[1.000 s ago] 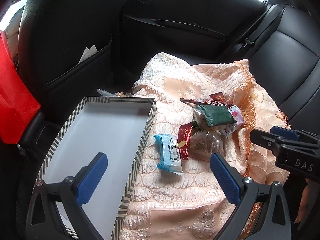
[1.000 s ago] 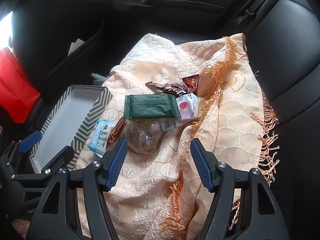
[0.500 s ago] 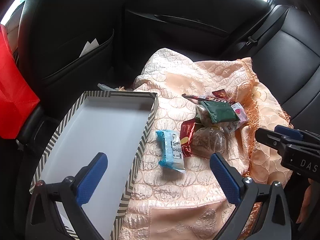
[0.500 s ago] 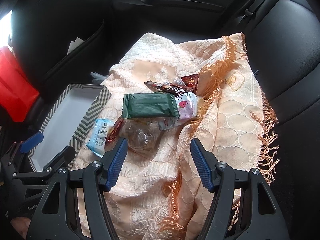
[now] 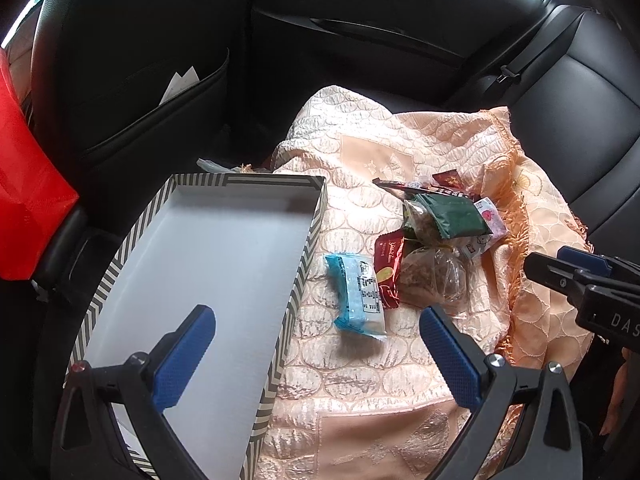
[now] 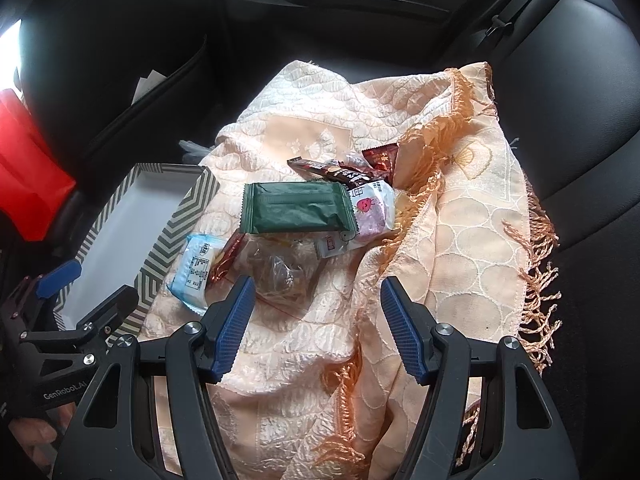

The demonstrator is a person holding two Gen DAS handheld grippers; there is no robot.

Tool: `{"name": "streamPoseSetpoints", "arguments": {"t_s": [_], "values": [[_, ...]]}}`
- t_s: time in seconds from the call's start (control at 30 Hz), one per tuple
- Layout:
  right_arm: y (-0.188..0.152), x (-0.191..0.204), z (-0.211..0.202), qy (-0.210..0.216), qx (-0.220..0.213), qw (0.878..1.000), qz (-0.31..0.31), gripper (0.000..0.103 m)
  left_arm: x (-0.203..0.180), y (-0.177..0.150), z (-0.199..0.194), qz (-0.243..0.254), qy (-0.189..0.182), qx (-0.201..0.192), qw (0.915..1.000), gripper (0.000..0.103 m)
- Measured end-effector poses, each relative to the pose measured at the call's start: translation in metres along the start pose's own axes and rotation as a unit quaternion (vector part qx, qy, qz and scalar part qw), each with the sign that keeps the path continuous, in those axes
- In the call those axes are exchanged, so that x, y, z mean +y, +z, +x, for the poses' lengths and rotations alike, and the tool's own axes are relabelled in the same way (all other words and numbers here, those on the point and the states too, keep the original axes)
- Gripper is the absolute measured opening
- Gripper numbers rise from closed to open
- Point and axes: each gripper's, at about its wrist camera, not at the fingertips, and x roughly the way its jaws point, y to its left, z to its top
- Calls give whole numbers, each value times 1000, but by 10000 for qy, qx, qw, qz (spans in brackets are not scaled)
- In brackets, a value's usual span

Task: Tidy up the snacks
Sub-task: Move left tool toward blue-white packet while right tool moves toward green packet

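A pile of snack packets lies on a peach cloth on the car's back seat. It holds a light blue packet, a red packet, a clear bag of brown snacks, a dark green packet, a pink-and-white packet and a brown bar. A white box with a chevron-striped rim lies left of them with nothing in it. My left gripper is open, low in front of the box and the blue packet. My right gripper is open, just before the clear bag.
The black front seat back with a map pocket stands to the left, a red bag beside it. The black door panel and rear seat back close in the far and right sides. The cloth's fringe hangs at right.
The left gripper's view has shifted slightly, so the box and snacks sit a little higher and farther right in it. The right gripper has hardly moved. Both stay open.
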Motion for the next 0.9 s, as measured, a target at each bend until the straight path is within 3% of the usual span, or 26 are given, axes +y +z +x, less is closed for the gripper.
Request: {"name": "streamPoseSetpoints", "arguments": {"t_s": [0.7, 0.8, 0.9], "values": [[2, -16, 1, 30, 13, 9998, 197, 66, -41, 1, 34, 424, -647, 432, 9961, 103], [3, -19, 0, 41, -2, 9997, 225, 66, -40, 1, 42, 427, -640, 512, 9957, 100], [4, -21, -1, 59, -17, 9997, 255, 66, -35, 1, 49, 383, -668, 579, 9954, 87]]}}
